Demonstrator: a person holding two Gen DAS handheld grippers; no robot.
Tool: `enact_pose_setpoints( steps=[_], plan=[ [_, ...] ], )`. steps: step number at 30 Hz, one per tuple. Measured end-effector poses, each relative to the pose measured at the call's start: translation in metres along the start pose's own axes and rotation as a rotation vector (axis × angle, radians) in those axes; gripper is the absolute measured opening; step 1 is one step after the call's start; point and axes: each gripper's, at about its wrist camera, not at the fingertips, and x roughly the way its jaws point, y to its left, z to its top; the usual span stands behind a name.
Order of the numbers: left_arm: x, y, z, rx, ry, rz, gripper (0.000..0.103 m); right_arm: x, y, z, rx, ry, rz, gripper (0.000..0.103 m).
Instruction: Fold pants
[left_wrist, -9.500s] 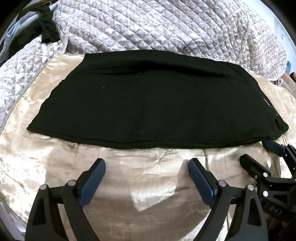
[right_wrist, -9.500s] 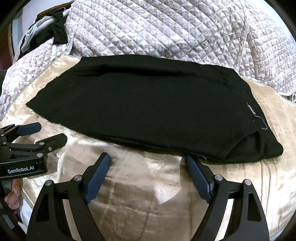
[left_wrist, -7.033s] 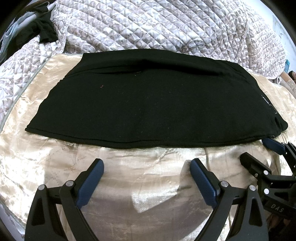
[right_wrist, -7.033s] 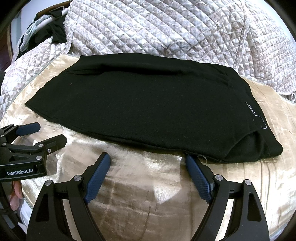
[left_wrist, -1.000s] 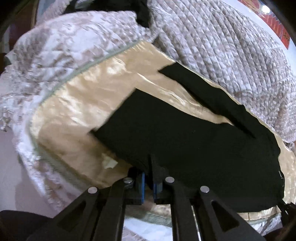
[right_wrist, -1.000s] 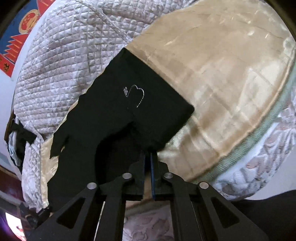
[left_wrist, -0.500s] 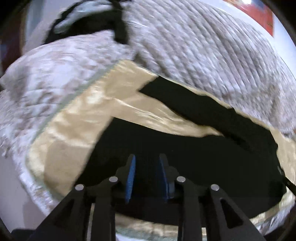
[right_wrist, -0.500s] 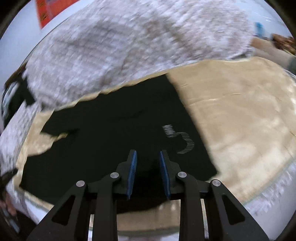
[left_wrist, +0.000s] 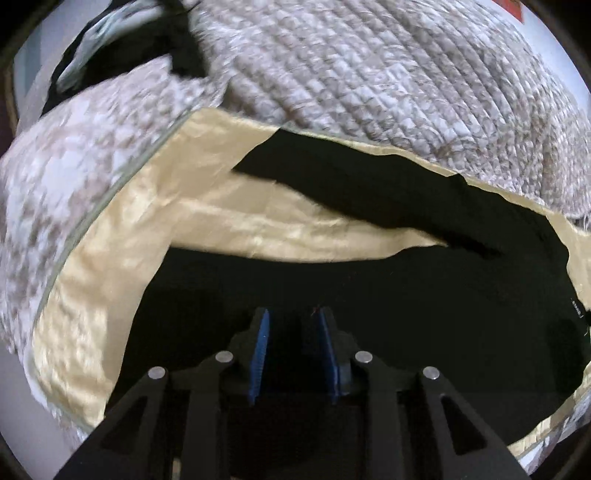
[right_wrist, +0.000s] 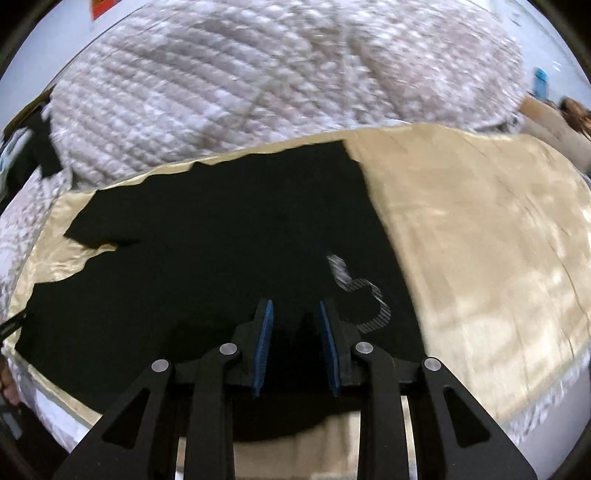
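The black pants (left_wrist: 406, 295) lie on a golden satin cloth (left_wrist: 258, 221), with one leg (left_wrist: 369, 192) angled away at the far side and a strip of satin showing between the legs. My left gripper (left_wrist: 292, 314) hovers over the near leg, its jaws a narrow gap apart and opening; the pads press on nothing. In the right wrist view the pants (right_wrist: 221, 229) show a white logo (right_wrist: 362, 288) near the waist end. My right gripper (right_wrist: 295, 304) hangs just left of that logo, jaws opening, with only dark cloth seen below the gap.
A quilted grey-white bedspread (left_wrist: 369, 74) rises behind the satin cloth (right_wrist: 480, 240). Dark clothes (left_wrist: 147, 40) lie at the far left corner. The bed's near edge runs just under both grippers. A hand (right_wrist: 7, 384) shows at the left rim.
A second ago both grippers were shut on the pants' near edge. Both have let go, parted their jaws, rolled back level and drawn up over the cloth.
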Motion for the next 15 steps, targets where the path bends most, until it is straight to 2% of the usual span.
enact_pose_setpoints(
  steps=[3, 9, 11, 13, 15],
  plan=[
    [0.01, -0.013, 0.015, 0.055, -0.007, 0.007, 0.035, 0.014, 0.021, 0.013, -0.056, 0.018, 0.054, 0.048],
    [0.032, -0.034, 0.029, 0.115, -0.002, -0.006, 0.038, 0.047, 0.052, 0.029, -0.154, 0.074, 0.08, 0.048],
    [0.045, -0.038, 0.027, 0.117, 0.023, -0.005, 0.038, 0.054, 0.058, 0.031, -0.171, 0.082, 0.082, 0.048],
    [0.062, -0.041, 0.025, 0.116, 0.08, 0.004, 0.038, 0.064, 0.06, 0.031, -0.168, 0.091, 0.077, 0.048],
    [0.068, -0.042, 0.025, 0.107, 0.082, 0.012, 0.04, 0.079, 0.056, 0.029, -0.143, 0.134, 0.046, 0.048]
  ],
)
